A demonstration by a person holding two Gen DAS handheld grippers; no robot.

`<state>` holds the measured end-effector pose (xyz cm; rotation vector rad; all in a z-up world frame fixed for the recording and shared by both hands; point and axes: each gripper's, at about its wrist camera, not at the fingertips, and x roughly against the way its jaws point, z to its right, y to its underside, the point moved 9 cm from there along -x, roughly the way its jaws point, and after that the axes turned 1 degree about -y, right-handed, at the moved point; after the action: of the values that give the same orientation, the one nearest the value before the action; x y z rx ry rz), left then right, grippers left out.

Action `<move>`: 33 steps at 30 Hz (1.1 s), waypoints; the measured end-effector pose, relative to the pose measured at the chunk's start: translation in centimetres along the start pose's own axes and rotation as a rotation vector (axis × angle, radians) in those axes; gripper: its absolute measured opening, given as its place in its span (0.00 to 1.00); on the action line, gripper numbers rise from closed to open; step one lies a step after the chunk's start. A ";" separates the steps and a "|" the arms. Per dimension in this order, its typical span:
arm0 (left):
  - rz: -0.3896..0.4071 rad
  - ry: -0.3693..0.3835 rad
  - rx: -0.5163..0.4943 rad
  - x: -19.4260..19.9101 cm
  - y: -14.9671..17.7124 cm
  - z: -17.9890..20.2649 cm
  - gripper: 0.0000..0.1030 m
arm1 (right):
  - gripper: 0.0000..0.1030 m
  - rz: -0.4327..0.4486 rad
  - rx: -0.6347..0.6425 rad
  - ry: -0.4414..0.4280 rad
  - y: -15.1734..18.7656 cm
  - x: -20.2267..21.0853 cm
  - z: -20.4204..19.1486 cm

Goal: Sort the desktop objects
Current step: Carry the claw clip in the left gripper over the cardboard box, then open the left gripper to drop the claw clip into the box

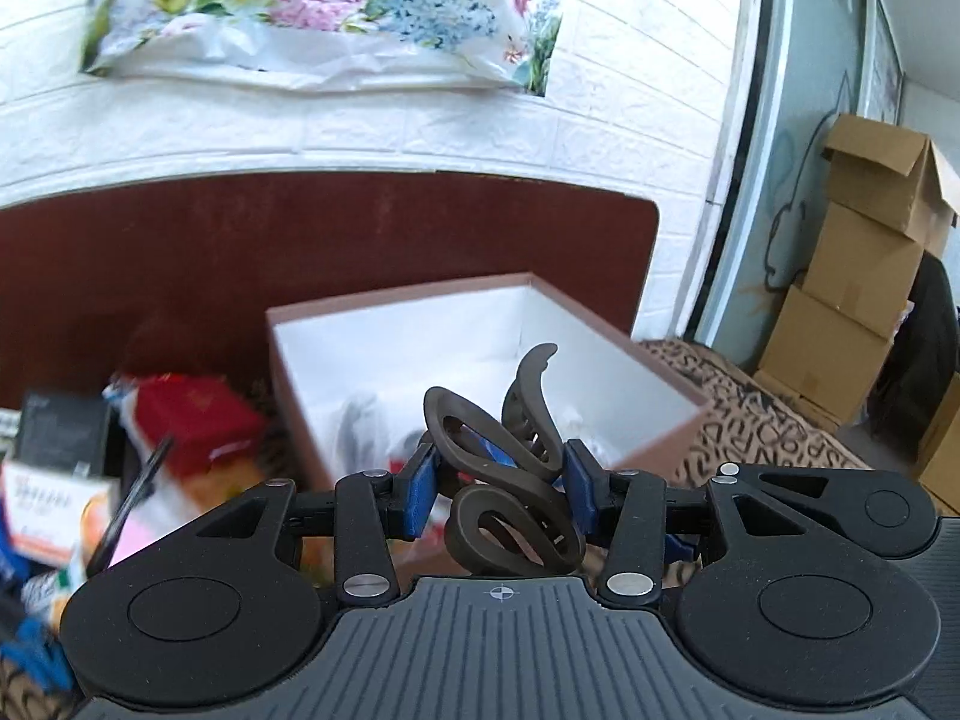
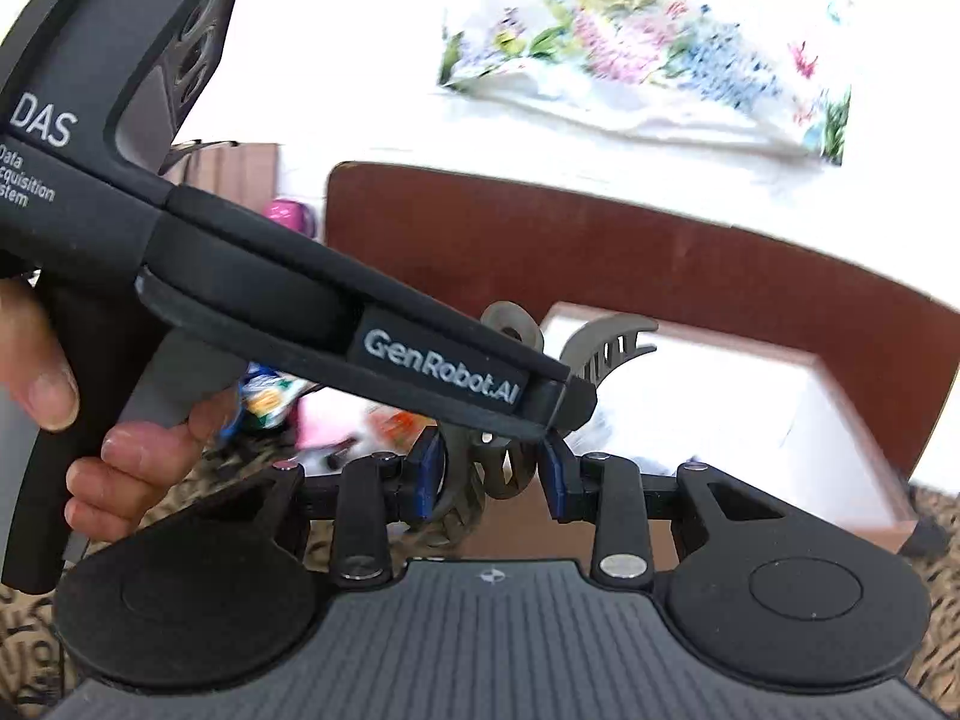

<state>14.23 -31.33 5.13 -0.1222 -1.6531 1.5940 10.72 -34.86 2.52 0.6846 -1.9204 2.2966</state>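
My left tool (image 1: 501, 489) is clamped on a dark brown hair claw clip (image 1: 510, 468): both blue pads (image 1: 423, 489) press against its looped handles, and the clip's curved teeth rise above the jaws. The clip hangs in the air just in front of the open box (image 1: 666, 372), a pink-brown box with a white interior, and is held clear of the table. In the right wrist view, my right tool (image 2: 493, 477) holds the same clip (image 2: 480, 468) from the other side; 1 blue pad (image 2: 429, 477) touches the clip's lower loops, while the opposite pad sits just beside the clip, and motion blur prevents me from confirming contact there. The body of my left tool (image 2: 336, 324) crosses that view diagonally, with its tip directly above the clip, and my left hand (image 2: 108, 450) grips its handle. A red packet (image 1: 198, 420) and other blurred packets lie on the table to the left of the box. A leopard-print cloth (image 1: 750, 420) lies beside and beneath the box. A floral bag (image 1: 324, 6) hangs on the white brick wall (image 1: 630, 90) behind the box.
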 end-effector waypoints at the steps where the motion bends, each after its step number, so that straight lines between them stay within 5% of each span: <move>1: -0.001 -0.001 0.000 -0.9 -0.5 0.1 0.44 | 0.37 -0.012 0.011 0.008 -0.3 -0.7 0.7; 24: -0.174 0.027 0.151 -19.2 -3.7 -5.6 0.45 | 0.36 -0.303 0.044 -0.077 -0.1 -16.4 11.4; 28: -0.190 0.015 0.146 -20.3 -3.4 -6.2 0.65 | 0.34 -0.347 0.070 -0.051 0.6 -18.0 11.8; 30: -0.162 0.002 0.164 -20.0 -3.7 -6.6 0.99 | 0.56 -0.357 0.065 -0.037 0.8 -18.3 11.9; 31: -0.139 0.024 0.167 -19.5 -3.9 -6.5 1.00 | 0.80 -0.343 0.068 -0.016 0.7 -18.2 12.0; 33: -0.133 0.057 0.151 -18.9 -3.9 -6.1 1.00 | 0.88 -0.307 0.101 0.027 0.4 -17.8 12.0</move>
<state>32.10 -38.26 -1.28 0.0201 -1.4613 1.5921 30.04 -42.28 -3.08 0.8845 -1.5688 2.2069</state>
